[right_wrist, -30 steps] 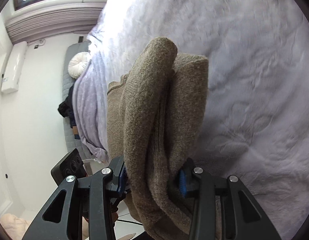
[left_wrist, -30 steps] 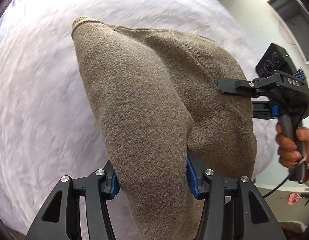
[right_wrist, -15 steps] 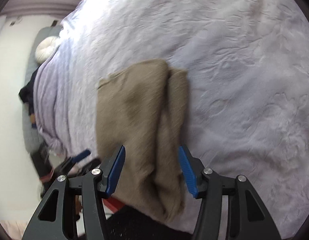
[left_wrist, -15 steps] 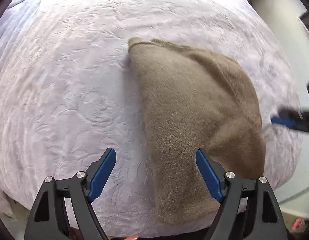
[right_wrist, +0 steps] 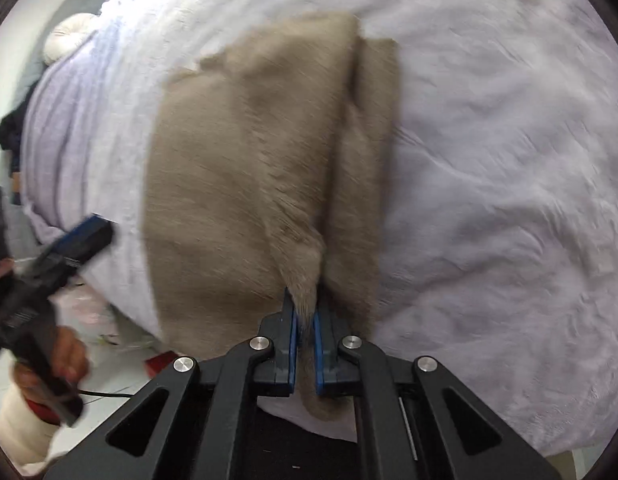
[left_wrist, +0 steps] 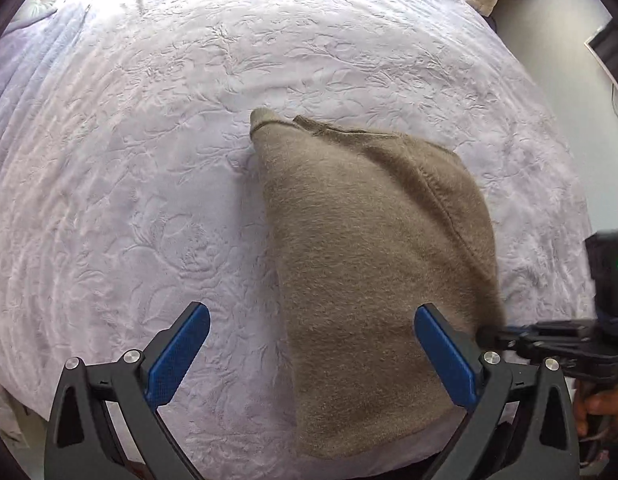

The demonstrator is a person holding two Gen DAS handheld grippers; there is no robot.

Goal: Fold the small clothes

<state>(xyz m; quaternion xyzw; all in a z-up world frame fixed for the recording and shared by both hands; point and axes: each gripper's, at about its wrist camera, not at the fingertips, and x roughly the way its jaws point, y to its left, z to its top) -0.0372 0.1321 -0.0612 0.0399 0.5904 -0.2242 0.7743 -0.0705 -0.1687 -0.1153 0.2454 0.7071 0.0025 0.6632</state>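
Brown sweater (left_wrist: 373, 264) on lilac embossed bedspread (left_wrist: 149, 160), white floor (right_wrist: 121, 372)

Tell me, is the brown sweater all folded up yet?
Almost, it seems. The brown sweater already lies doubled over on the lilac bedspread, layers stacked. The left gripper has its jaws opening, touching nothing. The right gripper is pinching a bunched edge of the knit near the bed's edge. Left to do: probably tidy or fold that bunched part, then let go.

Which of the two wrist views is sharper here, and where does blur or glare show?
Left wrist view: sharp on the brown sweater and bedspread, only the right gripper smeared. Right wrist view: motion blur streaks the sweater and bedspread, with glare washing out the top.
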